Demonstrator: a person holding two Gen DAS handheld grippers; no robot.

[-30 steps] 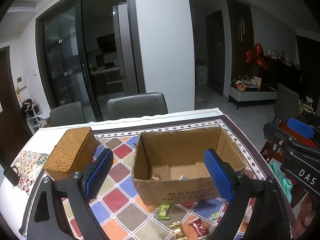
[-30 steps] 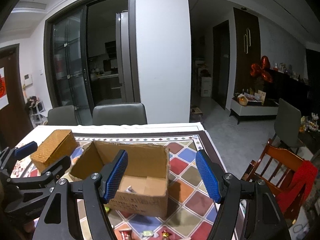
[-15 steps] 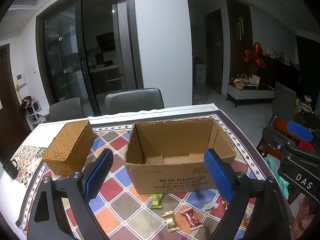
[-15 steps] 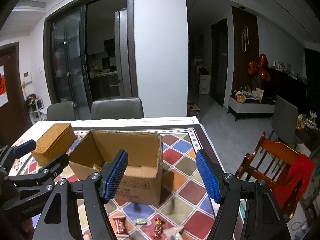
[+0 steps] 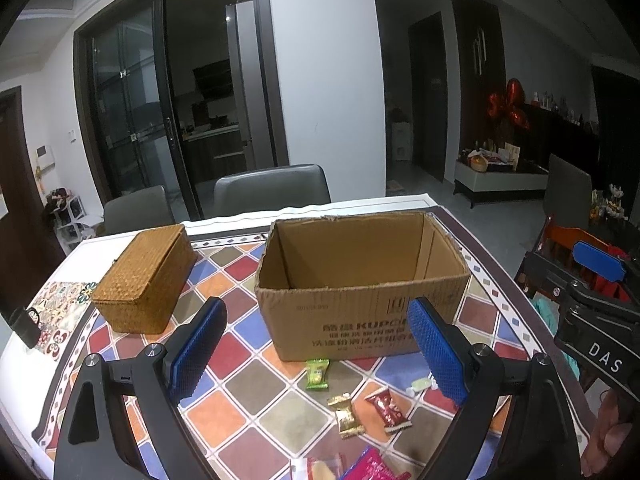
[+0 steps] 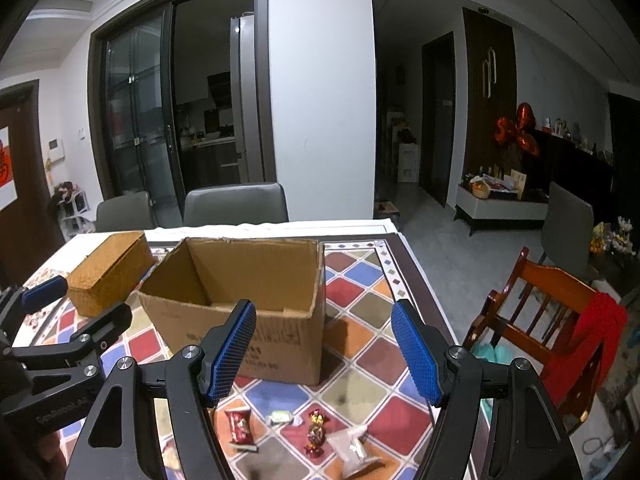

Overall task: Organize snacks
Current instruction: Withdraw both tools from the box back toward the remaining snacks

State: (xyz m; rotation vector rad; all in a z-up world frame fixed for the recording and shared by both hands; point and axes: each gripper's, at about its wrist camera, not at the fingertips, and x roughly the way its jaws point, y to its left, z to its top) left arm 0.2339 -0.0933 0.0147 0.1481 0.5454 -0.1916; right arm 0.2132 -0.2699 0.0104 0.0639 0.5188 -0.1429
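Note:
An open cardboard box (image 5: 362, 284) stands on the checkered tablecloth; it also shows in the right wrist view (image 6: 244, 296). Small wrapped snacks lie in front of it: a green packet (image 5: 317, 374), a gold one (image 5: 346, 416), a red one (image 5: 387, 406) and a pale one (image 5: 418, 385). In the right wrist view I see a red packet (image 6: 239, 428), a pale candy (image 6: 280, 417), a red-gold candy (image 6: 315, 432) and a clear wrapper (image 6: 352, 444). My left gripper (image 5: 316, 354) is open and empty above the snacks. My right gripper (image 6: 324, 354) is open and empty too.
A woven lidded basket (image 5: 146, 276) sits left of the box. A pink packet (image 5: 370, 466) lies at the near table edge. Grey chairs (image 5: 272, 190) stand behind the table. A wooden chair (image 6: 536, 312) with a red cloth is to the right.
Both grippers have pulled back from the box toward the near edge, so more snacks in front of the box have come into view. Both stay open.

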